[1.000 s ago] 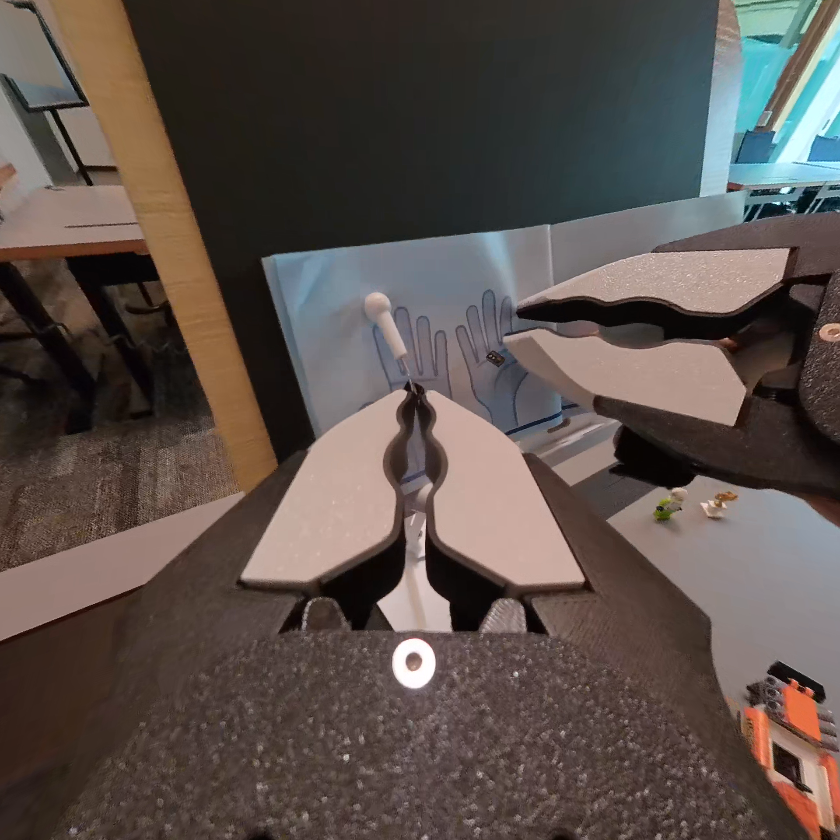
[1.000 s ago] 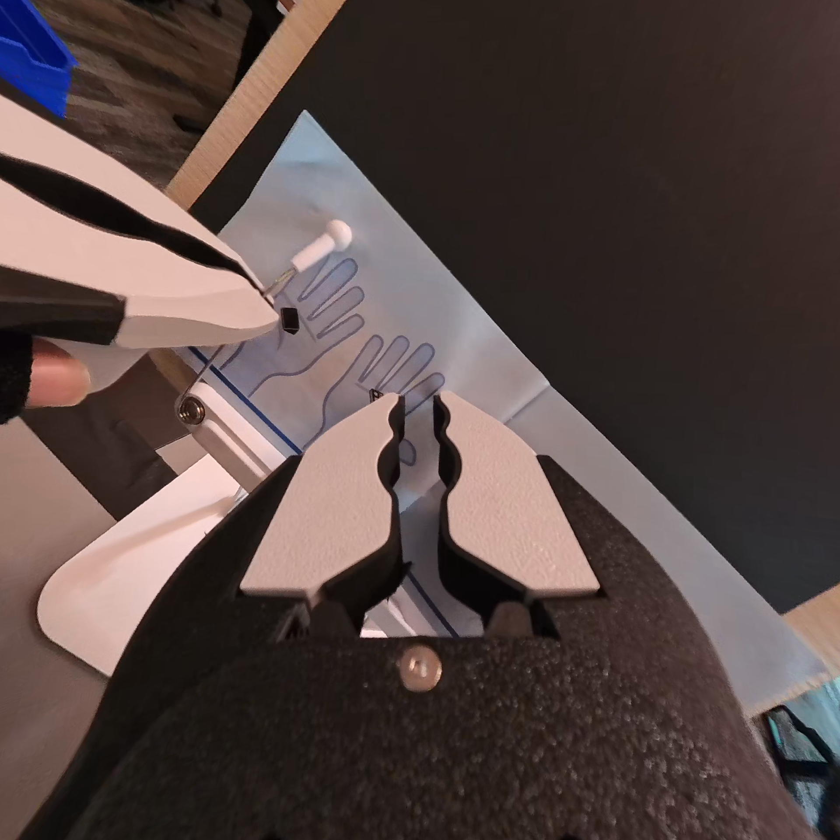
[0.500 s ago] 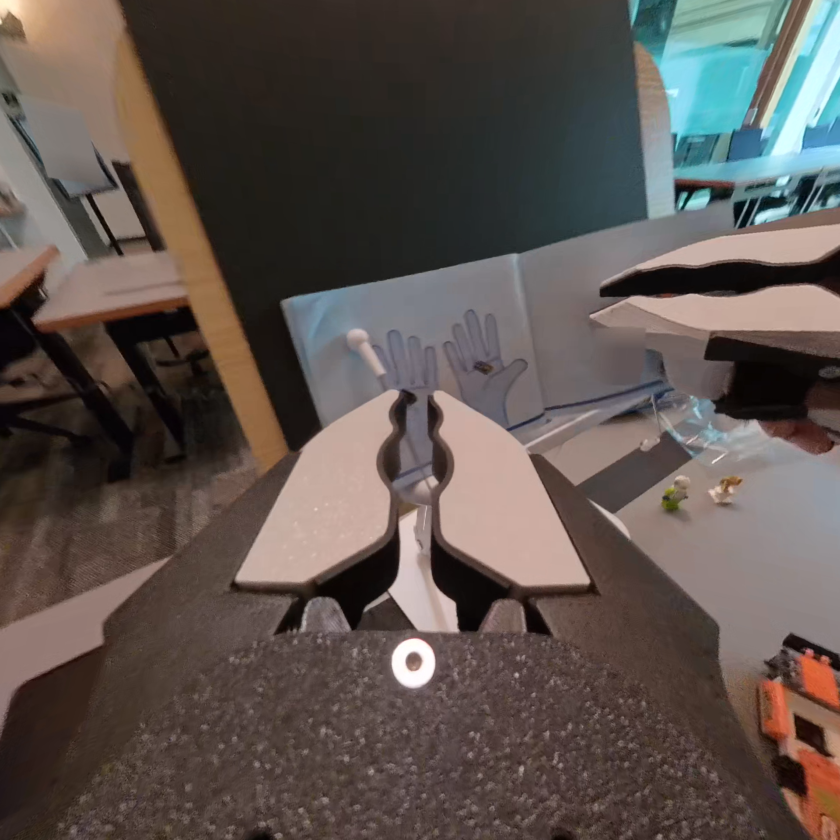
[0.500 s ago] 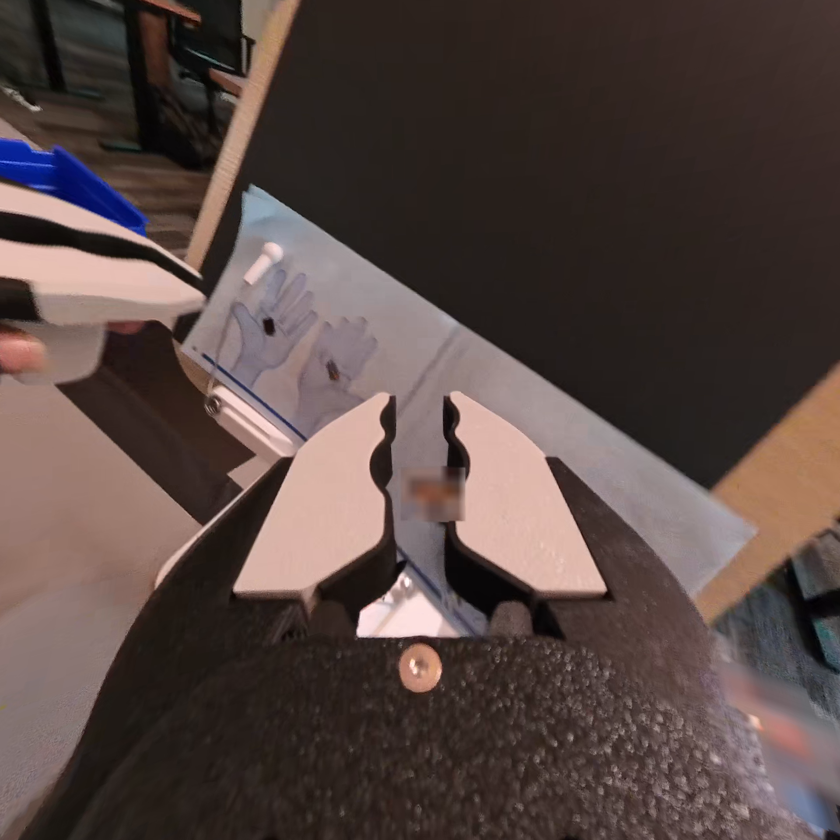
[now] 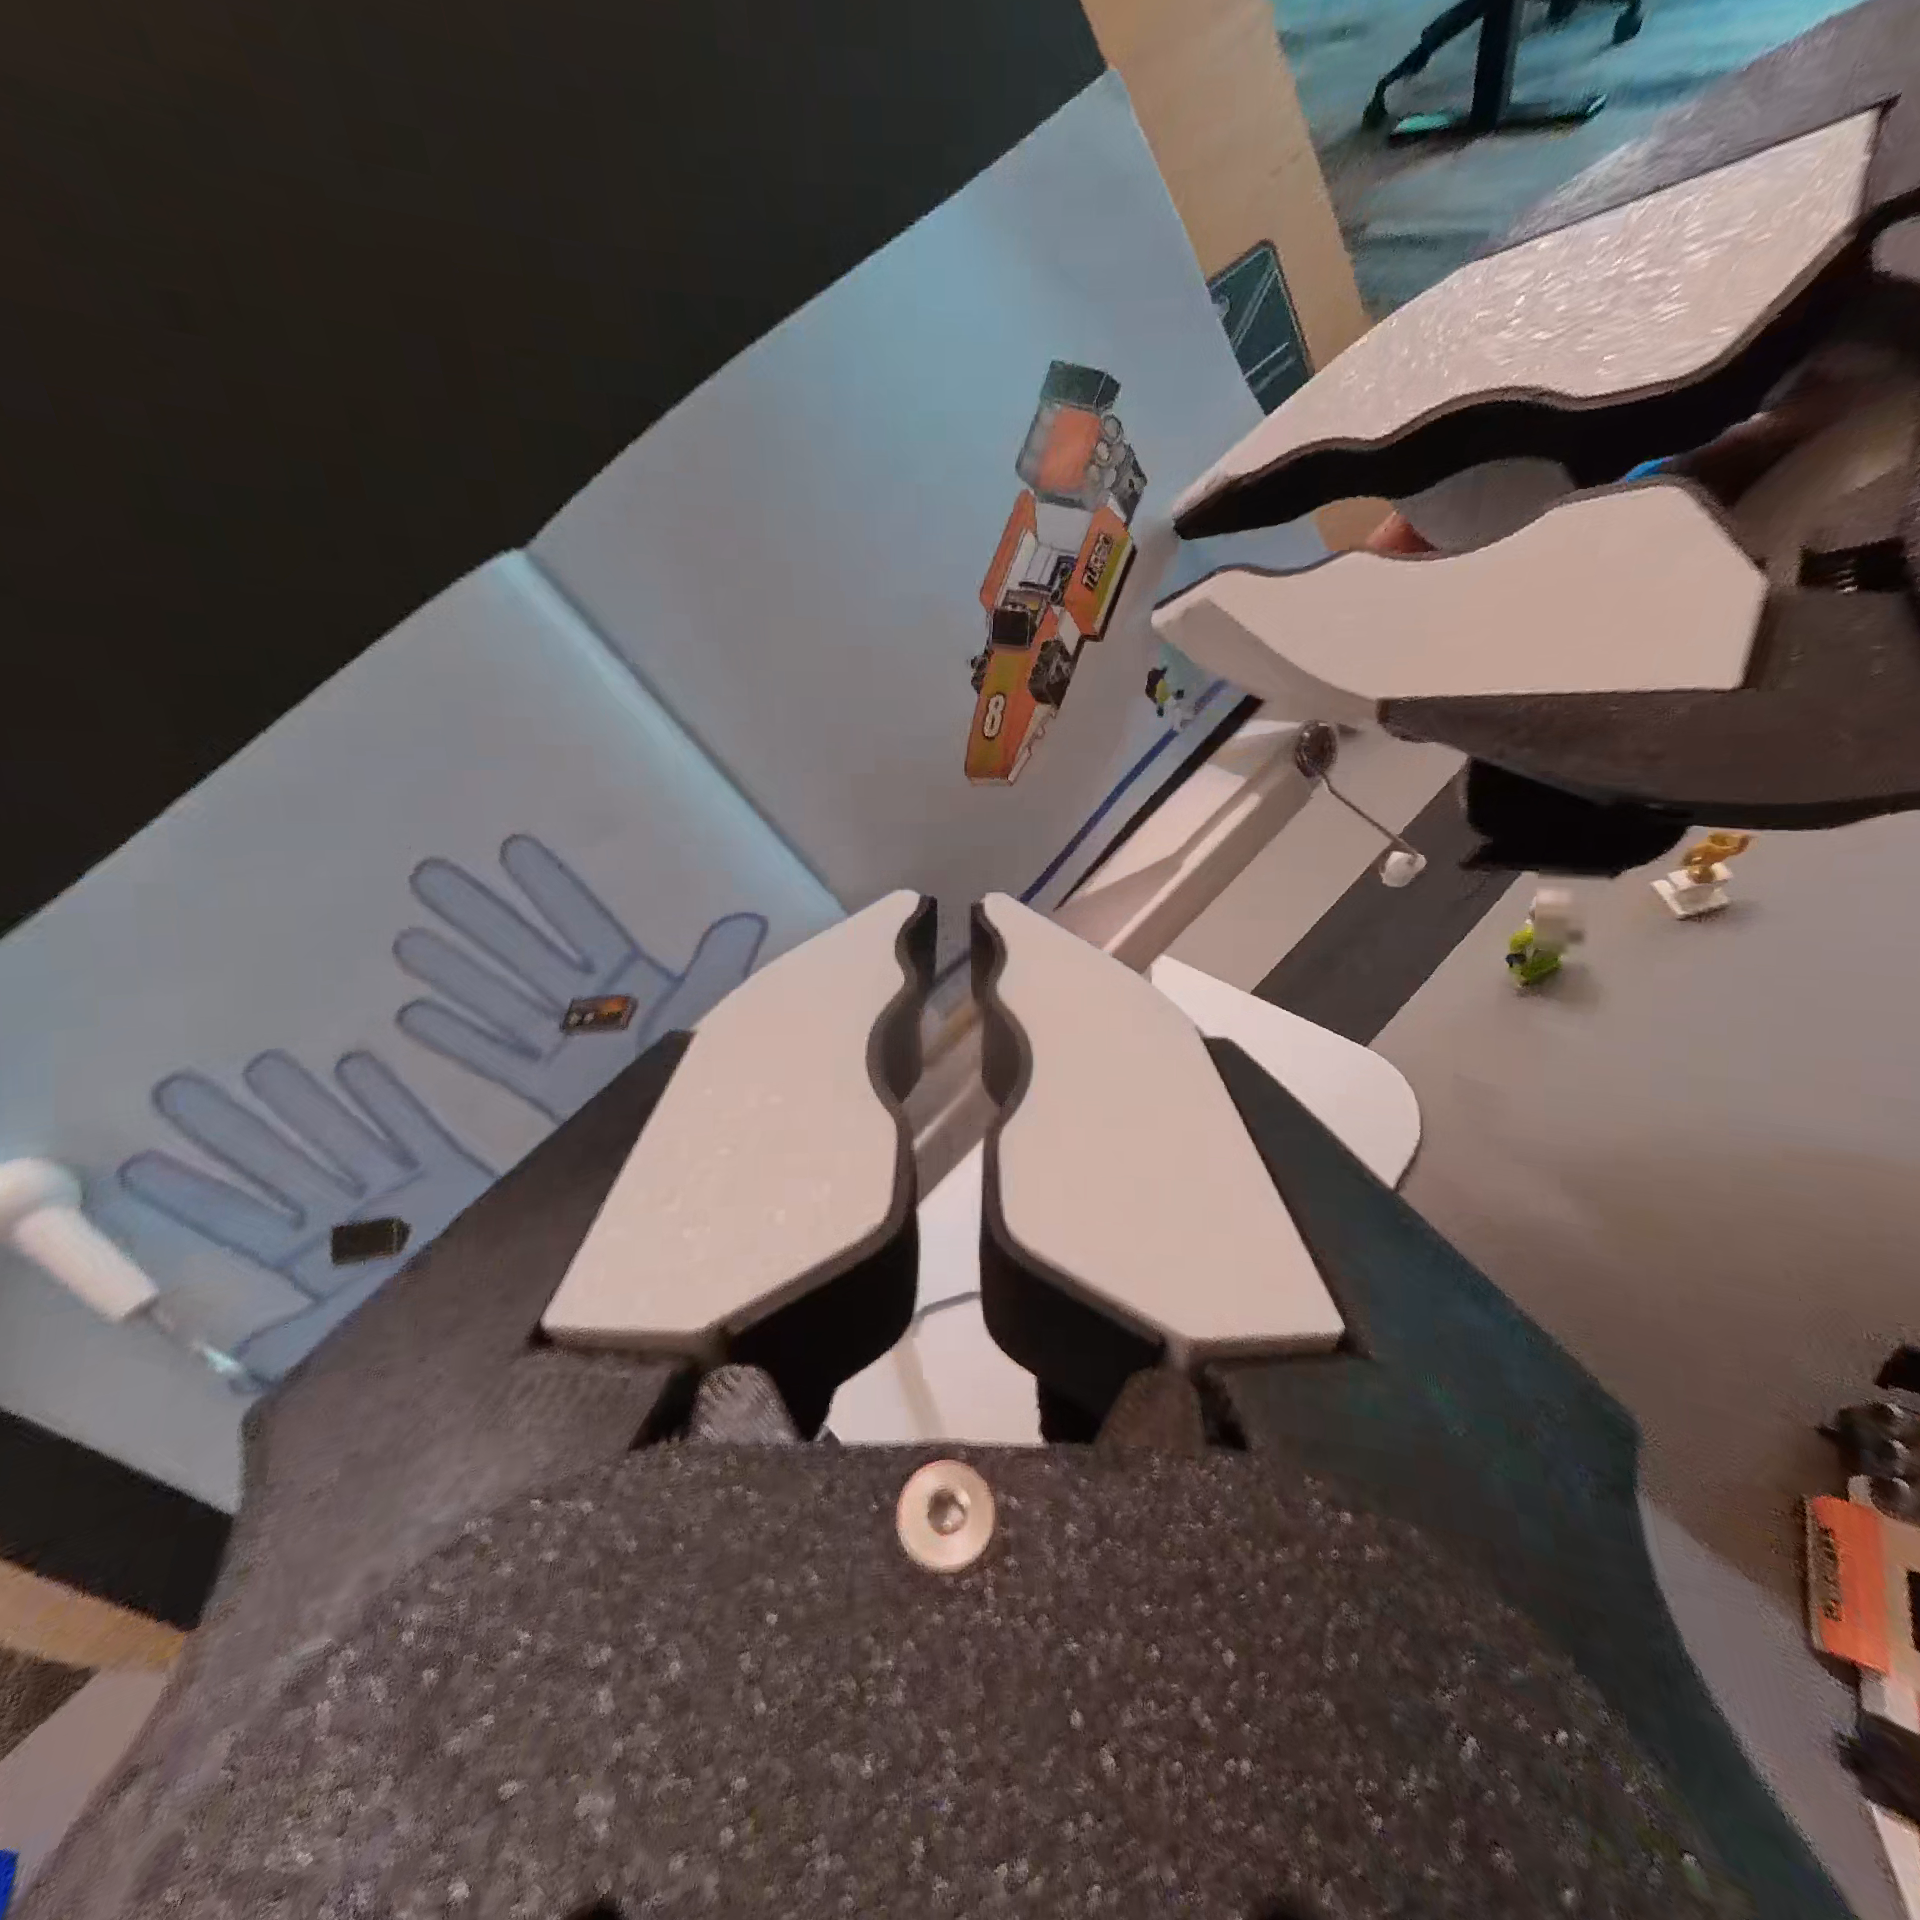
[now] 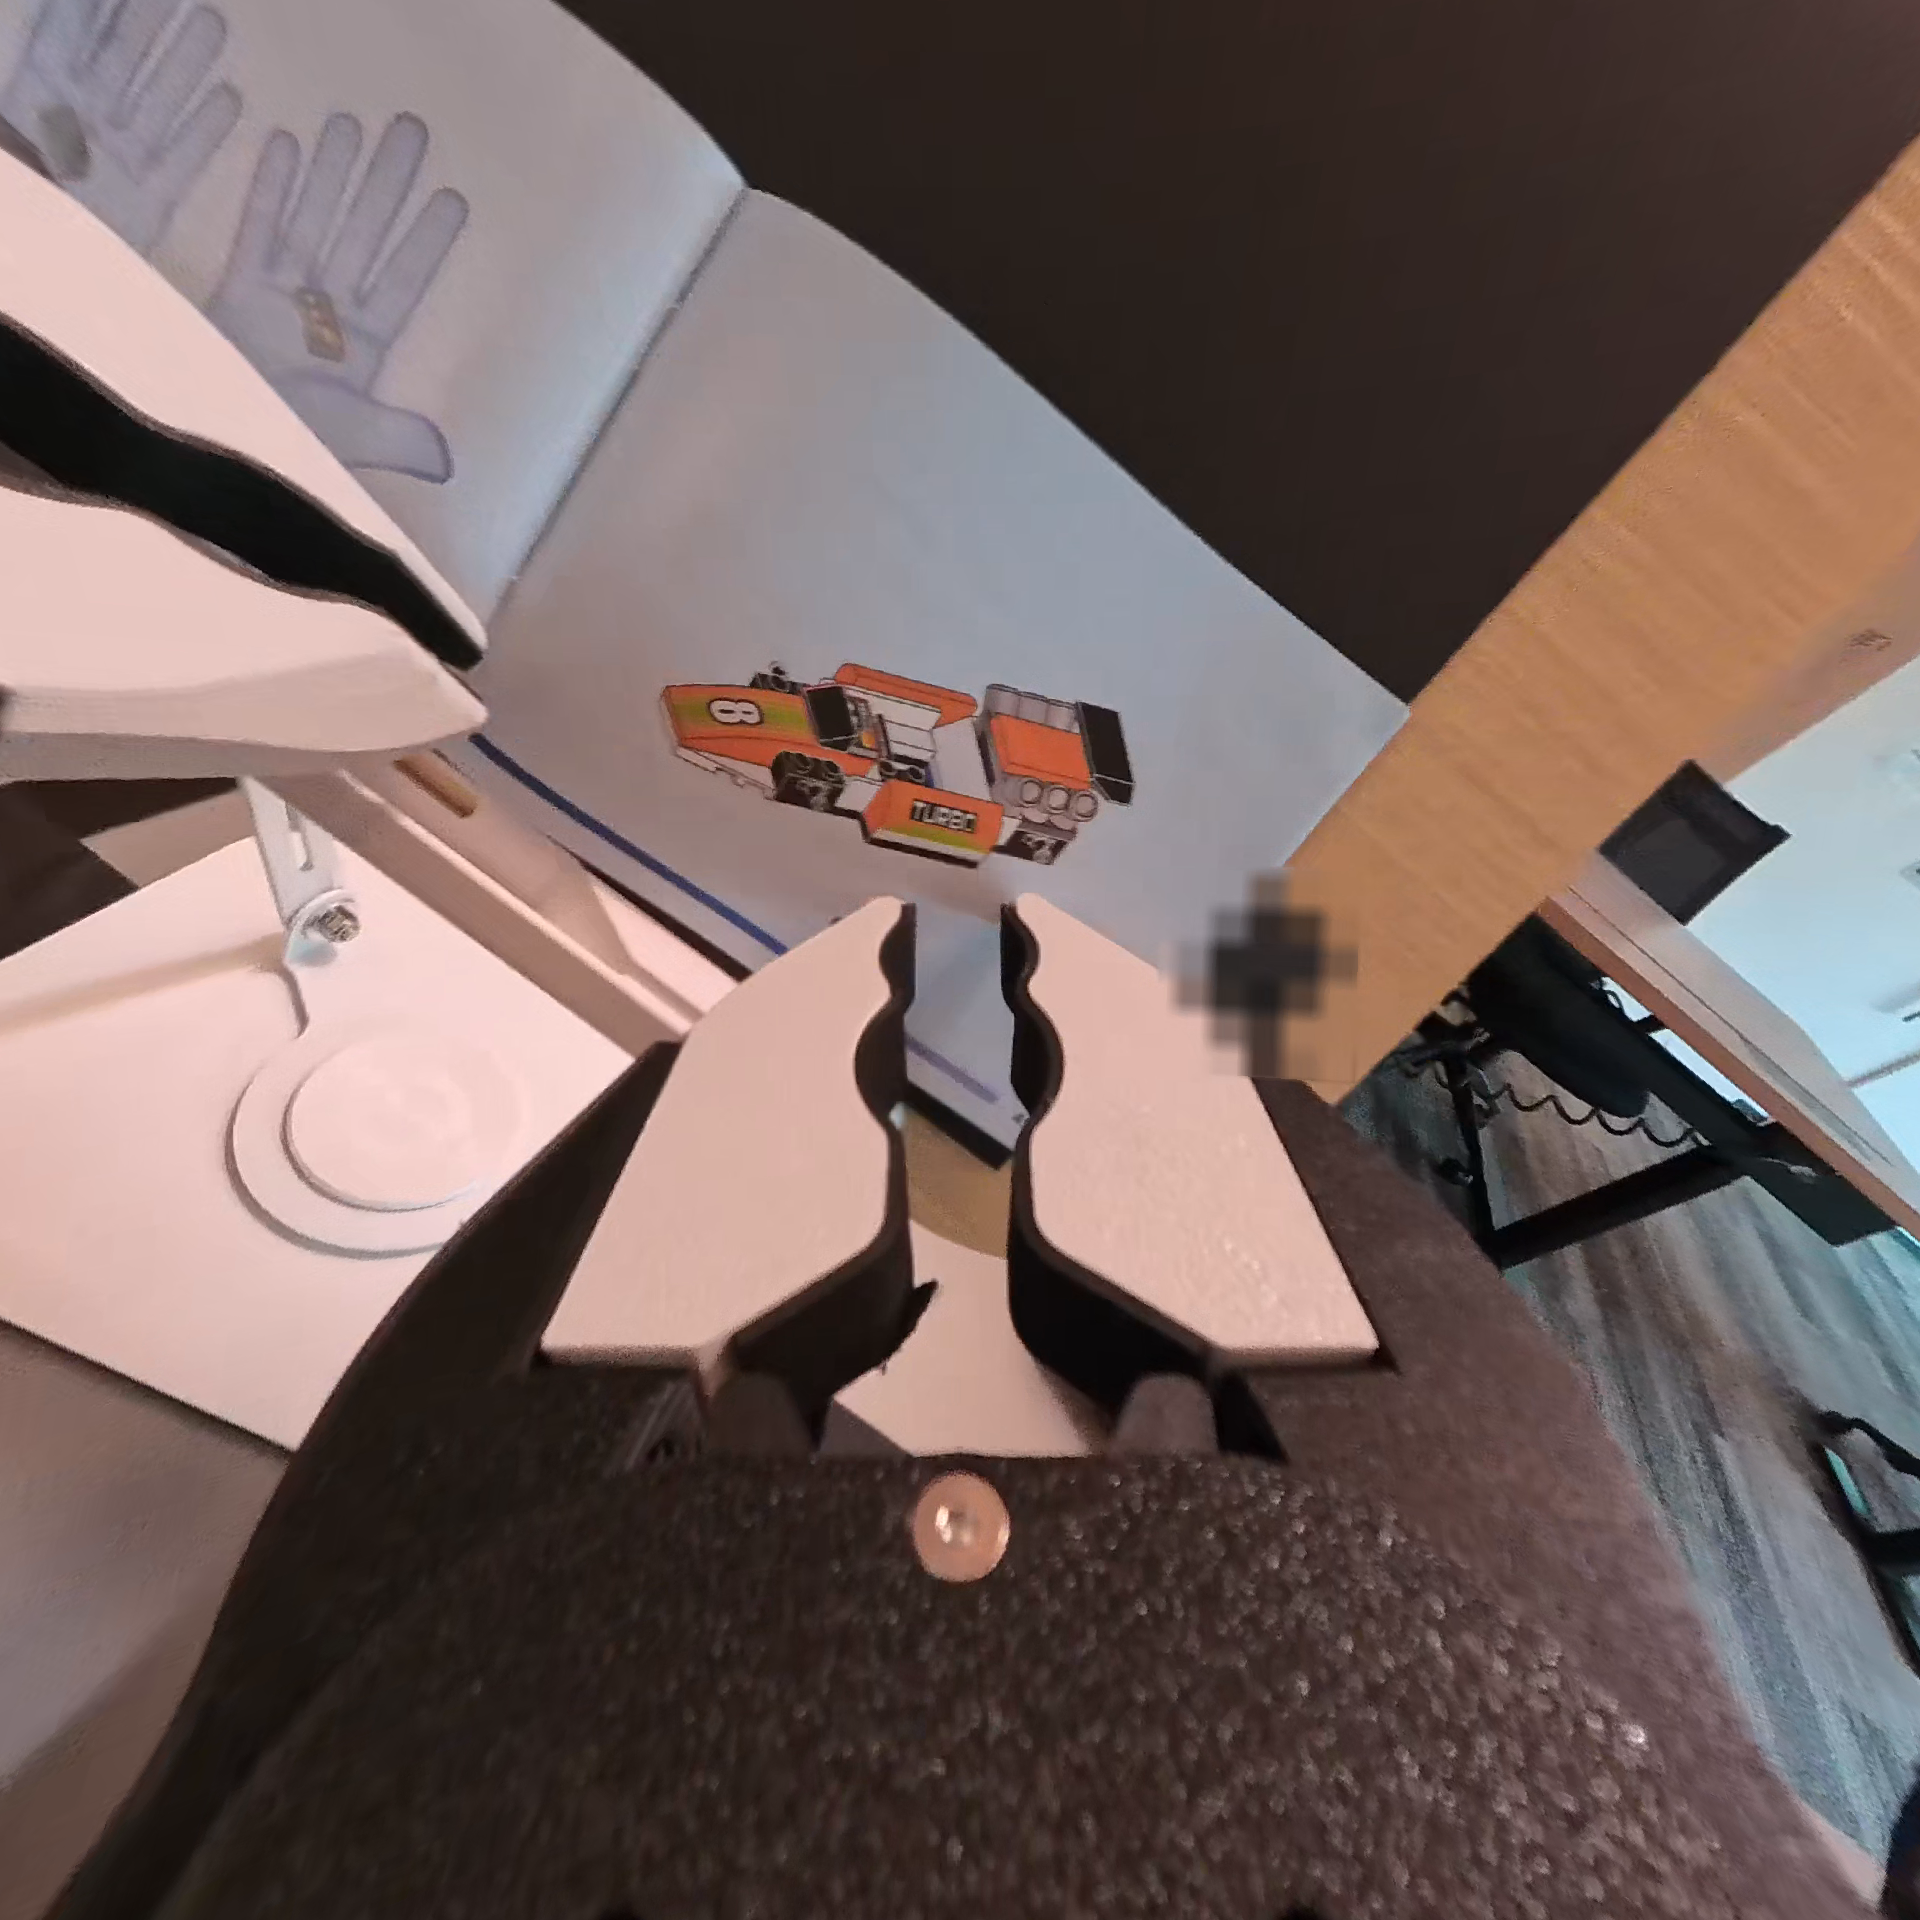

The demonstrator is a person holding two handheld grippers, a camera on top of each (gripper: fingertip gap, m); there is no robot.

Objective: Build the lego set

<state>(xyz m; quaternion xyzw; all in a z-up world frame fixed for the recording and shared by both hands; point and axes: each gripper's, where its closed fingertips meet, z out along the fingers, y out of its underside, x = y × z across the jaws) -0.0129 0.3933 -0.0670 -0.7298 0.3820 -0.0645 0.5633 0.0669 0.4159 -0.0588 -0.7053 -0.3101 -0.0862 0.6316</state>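
An open light-blue instruction booklet [image 5: 831, 520] stands on a white stand. Its left page shows two drawn hands, its right page an orange car picture [image 5: 1049, 582]. My left gripper [image 5: 951, 909] is slightly open and empty, pointing at the booklet's lower edge. My right gripper [image 5: 1174, 571] shows at upper right, open and empty, tips next to the car picture. In the right wrist view my right gripper [image 6: 956, 914] points just below the car picture [image 6: 894, 769], with the left gripper [image 6: 457, 675] at upper left. A partly built orange lego car [image 5: 1860, 1579] lies at lower right.
A green minifigure [image 5: 1538, 940] and a small gold trophy piece [image 5: 1699, 878] stand on the grey table. The stand's white base [image 5: 1299, 1070] lies under the booklet. A white page clip [image 5: 62, 1236] rests on the left page. A wooden post [image 6: 1558, 520] rises at right. My right fingertips sit around 9 cm from my left ones. Both grippers' tips are roughly 25 cm from the partly built orange lego car [image 5: 1860, 1579].
Both grippers have swung right along the booklet, from the drawn-hands page to the car picture page. My left gripper has let go of the white page clip's wire and opened slightly.
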